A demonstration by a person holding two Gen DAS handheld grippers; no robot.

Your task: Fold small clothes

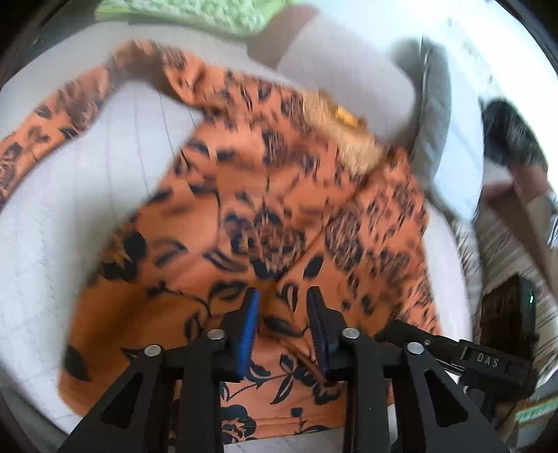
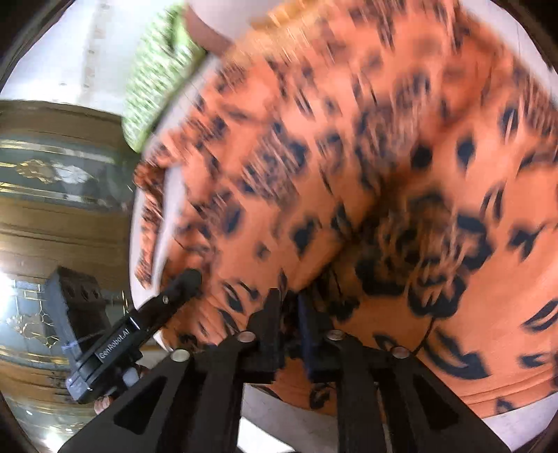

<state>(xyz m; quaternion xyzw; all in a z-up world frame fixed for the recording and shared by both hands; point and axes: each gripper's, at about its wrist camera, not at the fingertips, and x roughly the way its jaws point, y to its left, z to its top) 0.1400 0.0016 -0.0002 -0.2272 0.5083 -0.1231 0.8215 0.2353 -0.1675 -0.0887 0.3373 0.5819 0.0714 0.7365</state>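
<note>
An orange garment with a black flower print [image 1: 279, 209] lies on a white padded surface [image 1: 87, 195], one sleeve stretched to the far left. My left gripper [image 1: 283, 296] stands over its near hem with a visible gap between the blue pads; fabric fills the gap, and I cannot tell if it is pinched. In the right wrist view the same garment [image 2: 366, 156] fills the frame, blurred. My right gripper [image 2: 290, 296] has its jaws close together on a fold of the orange cloth. The other gripper's body [image 2: 115, 334] shows at the lower left.
A green knitted cloth [image 1: 195, 14] lies at the far edge of the surface and shows in the right wrist view [image 2: 157, 76]. A grey cushion [image 1: 432, 122] stands at the right. A glass-and-gold cabinet [image 2: 59, 195] is off the surface's left edge.
</note>
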